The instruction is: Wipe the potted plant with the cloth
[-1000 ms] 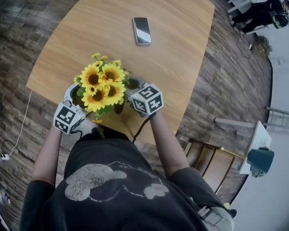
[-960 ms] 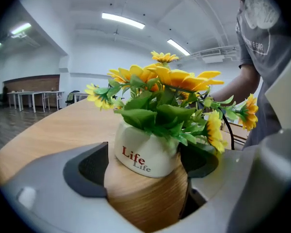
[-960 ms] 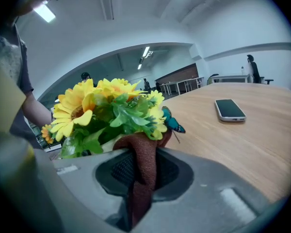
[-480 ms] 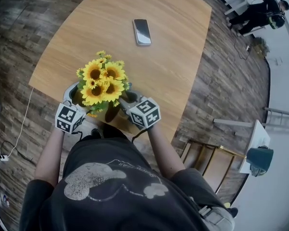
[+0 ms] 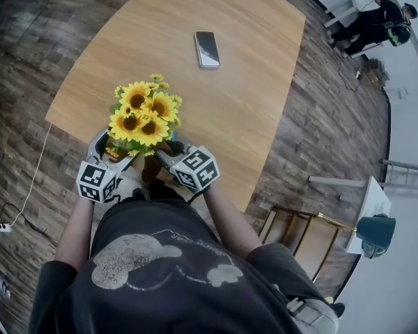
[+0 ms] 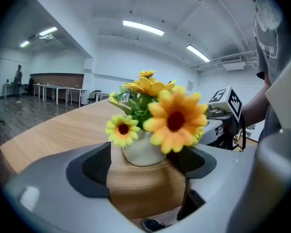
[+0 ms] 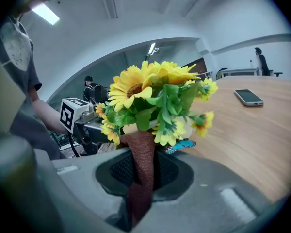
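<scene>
One potted sunflower plant [image 5: 141,115]. One brown cloth [image 7: 141,164]. One phone [image 5: 207,48]. One wooden table [image 5: 251,96]. Two grippers: left gripper [image 5: 110,150], right gripper [image 5: 168,152]. One blue butterfly ornament [image 7: 182,145].

Bright, even light from ceiling strip lights [image 6: 143,27]; soft shadows, fisheye-warped, vignetted edges.

A light wooden table [image 5: 251,103] stands on a dark wood-plank floor [image 5: 334,131], with a smartphone [image 5: 207,49] lying on its far part. A white cable [image 5: 29,186] trails on the floor at left. At right, a small white side table [image 5: 373,193] bears a teal container [image 5: 376,232]. 2 long strip lights [image 6: 143,27] shine on the white ceiling.
</scene>
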A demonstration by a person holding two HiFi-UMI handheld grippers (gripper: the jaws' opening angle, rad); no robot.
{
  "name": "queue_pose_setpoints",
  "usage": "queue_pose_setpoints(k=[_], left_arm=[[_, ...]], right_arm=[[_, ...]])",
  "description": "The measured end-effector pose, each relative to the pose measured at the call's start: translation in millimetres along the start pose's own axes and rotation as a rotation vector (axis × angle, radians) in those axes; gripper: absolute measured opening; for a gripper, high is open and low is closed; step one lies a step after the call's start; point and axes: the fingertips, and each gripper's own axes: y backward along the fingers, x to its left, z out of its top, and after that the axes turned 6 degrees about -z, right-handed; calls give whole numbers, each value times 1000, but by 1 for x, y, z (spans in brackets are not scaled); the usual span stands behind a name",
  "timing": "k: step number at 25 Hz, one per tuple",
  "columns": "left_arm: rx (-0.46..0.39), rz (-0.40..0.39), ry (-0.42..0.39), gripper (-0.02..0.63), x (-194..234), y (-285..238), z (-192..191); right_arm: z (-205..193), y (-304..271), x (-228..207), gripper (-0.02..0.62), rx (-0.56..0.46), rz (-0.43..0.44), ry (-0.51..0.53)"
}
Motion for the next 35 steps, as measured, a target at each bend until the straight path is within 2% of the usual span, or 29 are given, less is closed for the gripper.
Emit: queue_pose_setpoints(k=[3,6,11,14,17,21,23,28,35], left_arm=[[-10,16,21,468,-2,-1,0],[-11,15,17,485,-7,-10,1],[-32,27,-1,566,-19,-33,7],[-42,81,-3,572,-20,-46,11],[-21,162,-17,568,-11,-54,15],[23,240,-90,479,4,-57,12],[19,234,-100,476,6,-57,11],[16,177,-118,474,5,-57,12],[40,29,-175,472,0,-54,10]], right_arm=[[0,7,-1,51,-13,-8,4],[-5,27,-20,51,-30,-51,-30],[-14,75,-85,51,-64,-228,-118],[-10,95,-122,51,-81,-320,-130],[1,94,-143,51,-80,-342,-107],[18,68,-151,51,-55,-291,-53],[26,50,-151,51,-44,-255,-26],[50,1,-146,51,-19,-153,33],[86,-52,-126,51,-19,2,78]])
